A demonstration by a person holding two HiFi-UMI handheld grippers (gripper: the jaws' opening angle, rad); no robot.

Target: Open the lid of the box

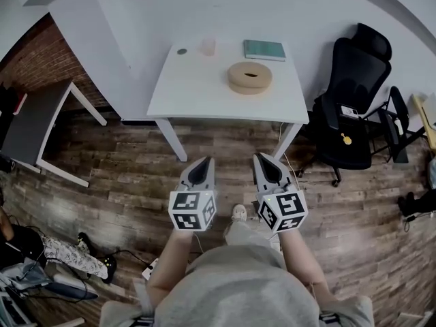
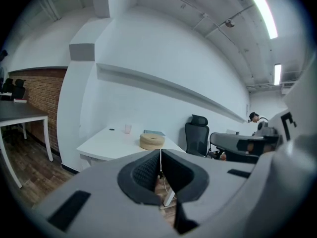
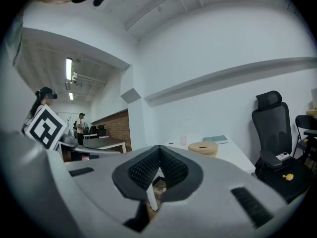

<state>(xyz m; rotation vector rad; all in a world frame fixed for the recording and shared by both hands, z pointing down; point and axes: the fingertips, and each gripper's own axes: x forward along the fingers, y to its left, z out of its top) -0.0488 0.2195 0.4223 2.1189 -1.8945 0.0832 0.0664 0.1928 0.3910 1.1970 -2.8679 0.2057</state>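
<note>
The round tan box [image 1: 250,77] is sitting with its lid on at the right-hand part of the white bench [image 1: 197,94]. A teal book [image 1: 264,50] is lying just beyond it at its 1 o'clock, and a clear cup [image 1: 208,45] is standing at its 10 o'clock. Well short of the bench, over the wood floor [image 1: 122,182], the left tongs [image 1: 206,160] and right tongs [image 1: 261,157] are pointing toward 12 o'clock side by side, each pressed fully closed and gripping nothing. A black office chair [image 1: 354,94] is standing at the bench's 3 o'clock.
</note>
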